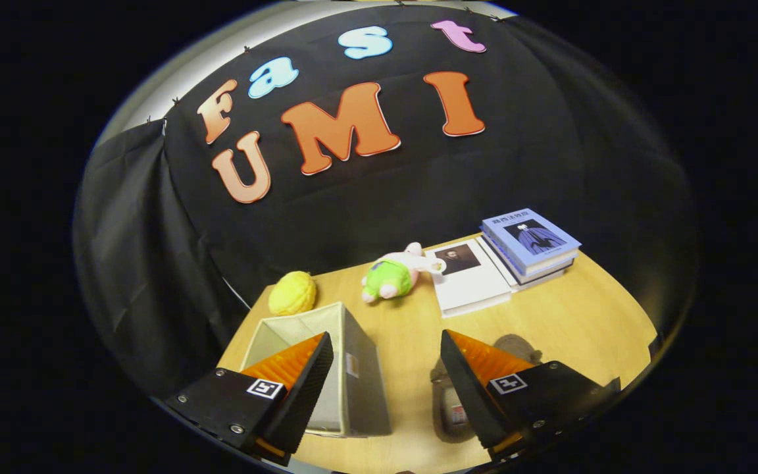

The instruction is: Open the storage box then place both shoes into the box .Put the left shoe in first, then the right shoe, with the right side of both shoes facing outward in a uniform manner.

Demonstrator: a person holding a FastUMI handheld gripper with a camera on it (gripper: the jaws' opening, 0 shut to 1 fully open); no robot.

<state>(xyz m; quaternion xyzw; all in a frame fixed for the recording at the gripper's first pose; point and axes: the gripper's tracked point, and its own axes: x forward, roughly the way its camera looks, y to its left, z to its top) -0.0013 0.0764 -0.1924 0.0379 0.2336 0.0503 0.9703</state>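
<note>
1. the storage box (326, 368) stands already open near the tabletop's left edge, partly behind one finger.
2. a shoe (454, 405) lies beside it, under the other finger.
3. the gripper (385, 382) hangs spread wide, gripping nothing, likely ready to descend.
4. bare table (583, 322) beyond, before the books (530, 247), plush toy (392, 273) and yellow ball (292, 293), gives room.

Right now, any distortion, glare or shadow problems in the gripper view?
Gripper view: strong fisheye bend, the table edge curves; lighting even, no glare on the books; open claw hangs above the storage box; the shoe beside its right finger is dim and partly hidden.
</note>
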